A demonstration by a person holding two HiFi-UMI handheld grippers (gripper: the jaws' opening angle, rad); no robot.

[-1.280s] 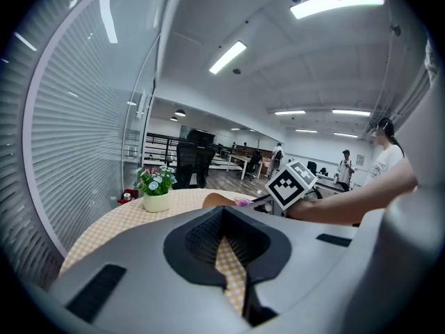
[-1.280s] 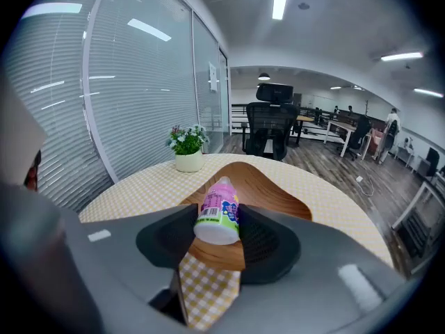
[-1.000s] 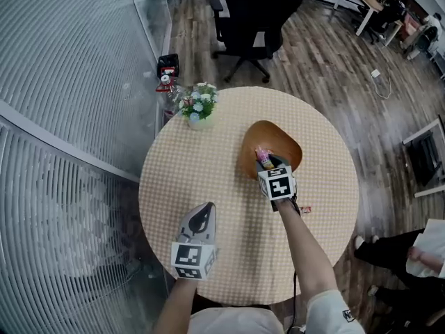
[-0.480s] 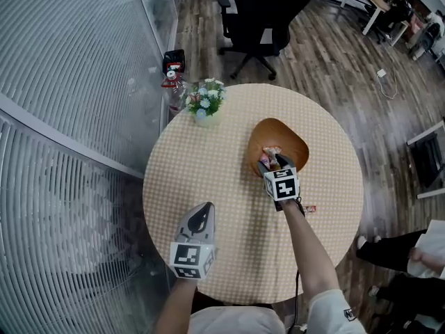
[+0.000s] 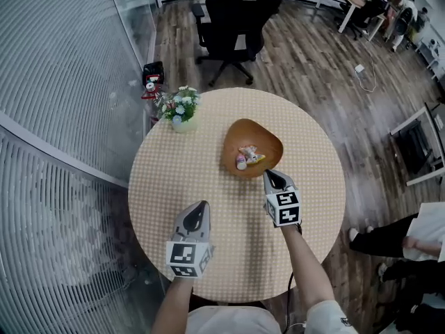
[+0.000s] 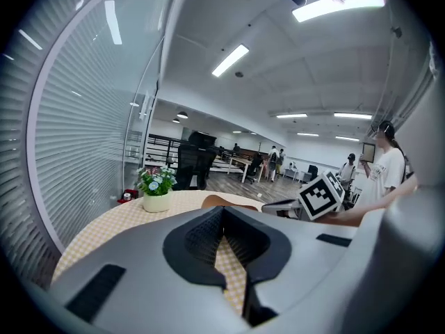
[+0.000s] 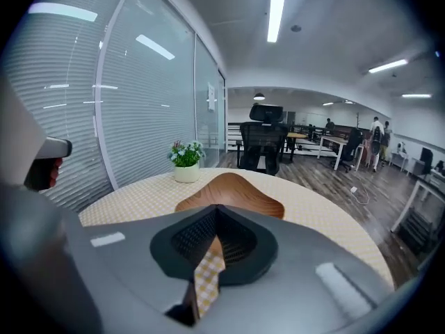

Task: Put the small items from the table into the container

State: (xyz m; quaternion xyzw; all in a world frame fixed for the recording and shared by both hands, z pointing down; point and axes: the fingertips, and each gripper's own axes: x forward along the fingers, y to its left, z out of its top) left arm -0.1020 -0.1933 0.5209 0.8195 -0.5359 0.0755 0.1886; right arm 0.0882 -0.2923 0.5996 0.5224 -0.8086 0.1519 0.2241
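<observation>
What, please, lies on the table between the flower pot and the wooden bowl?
Nothing: in the head view, only bare checked tablecloth separates the flower pot from the wooden bowl.

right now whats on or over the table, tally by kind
bowl: 1
flower pot: 1
items in bowl: at least 2, too small to count exactly
grippers above: 2, left gripper, right gripper
total: at least 6

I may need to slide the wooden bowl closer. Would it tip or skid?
The wooden bowl looks wide and shallow, so probably hard to tip. On the checked tablecloth it may drag rather than glide. The small items inside likely add little weight.
</observation>
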